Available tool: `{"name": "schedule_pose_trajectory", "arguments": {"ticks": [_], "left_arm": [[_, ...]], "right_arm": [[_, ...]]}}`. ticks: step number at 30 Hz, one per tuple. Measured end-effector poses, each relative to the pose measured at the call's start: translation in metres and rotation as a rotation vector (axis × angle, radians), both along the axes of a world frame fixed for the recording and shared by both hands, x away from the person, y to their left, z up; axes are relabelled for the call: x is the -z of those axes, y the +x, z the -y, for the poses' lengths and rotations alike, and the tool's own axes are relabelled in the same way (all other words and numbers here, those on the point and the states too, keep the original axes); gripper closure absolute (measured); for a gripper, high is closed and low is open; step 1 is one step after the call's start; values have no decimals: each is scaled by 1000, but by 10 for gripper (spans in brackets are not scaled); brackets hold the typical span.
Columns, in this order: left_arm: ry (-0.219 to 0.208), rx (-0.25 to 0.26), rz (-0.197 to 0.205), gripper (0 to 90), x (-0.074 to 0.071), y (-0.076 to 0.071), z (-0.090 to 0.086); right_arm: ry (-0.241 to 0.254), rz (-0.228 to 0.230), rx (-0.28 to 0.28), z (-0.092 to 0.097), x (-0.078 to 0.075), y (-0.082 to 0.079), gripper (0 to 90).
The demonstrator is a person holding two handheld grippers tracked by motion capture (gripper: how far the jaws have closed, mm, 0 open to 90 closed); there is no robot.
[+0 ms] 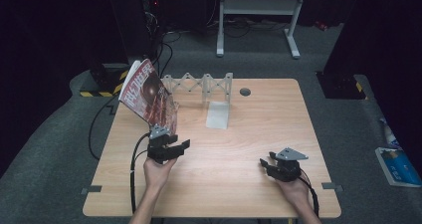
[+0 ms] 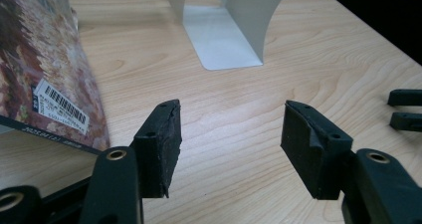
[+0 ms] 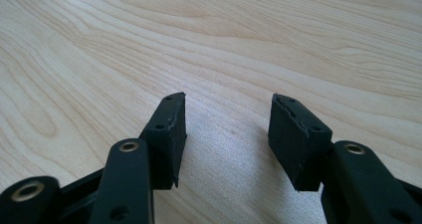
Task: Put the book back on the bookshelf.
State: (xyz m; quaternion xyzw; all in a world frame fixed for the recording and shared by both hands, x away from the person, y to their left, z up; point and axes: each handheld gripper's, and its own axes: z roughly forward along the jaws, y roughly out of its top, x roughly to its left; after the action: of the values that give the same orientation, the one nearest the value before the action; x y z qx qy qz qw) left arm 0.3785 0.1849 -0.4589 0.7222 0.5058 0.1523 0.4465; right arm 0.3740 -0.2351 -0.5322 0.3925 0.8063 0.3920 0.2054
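Observation:
A magazine [image 1: 148, 92] with a red cover stands tilted at the table's left, beside a grey expanding book rack [image 1: 201, 84]. Just below its lower edge my left gripper [image 1: 180, 143] is open, jaws pointing right with nothing between them. In the left gripper view the magazine [image 2: 45, 74], barcode showing, lies left of the left gripper [image 2: 229, 119], outside the jaws. The rack's flat metal foot [image 2: 224, 40] is ahead. My right gripper [image 1: 265, 159] rests open near the front right, and the right gripper view has the right gripper [image 3: 226, 114] over bare wood.
The wooden table [image 1: 259, 129] has a round cable hole [image 1: 245, 91] at the back. On the carpet stand a white frame [image 1: 259, 7] behind the table and a blue-and-white packet [image 1: 398, 165] to the right. Black cables [image 1: 99, 119] trail off the left side.

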Motion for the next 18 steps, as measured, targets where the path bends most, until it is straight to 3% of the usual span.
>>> {"name": "schedule_pose_trajectory", "arguments": {"ticks": [18], "left_arm": [[22, -7, -24, 415, 17, 8, 9]], "right_arm": [[1, -1, 1, 0, 0, 0, 492]]}}
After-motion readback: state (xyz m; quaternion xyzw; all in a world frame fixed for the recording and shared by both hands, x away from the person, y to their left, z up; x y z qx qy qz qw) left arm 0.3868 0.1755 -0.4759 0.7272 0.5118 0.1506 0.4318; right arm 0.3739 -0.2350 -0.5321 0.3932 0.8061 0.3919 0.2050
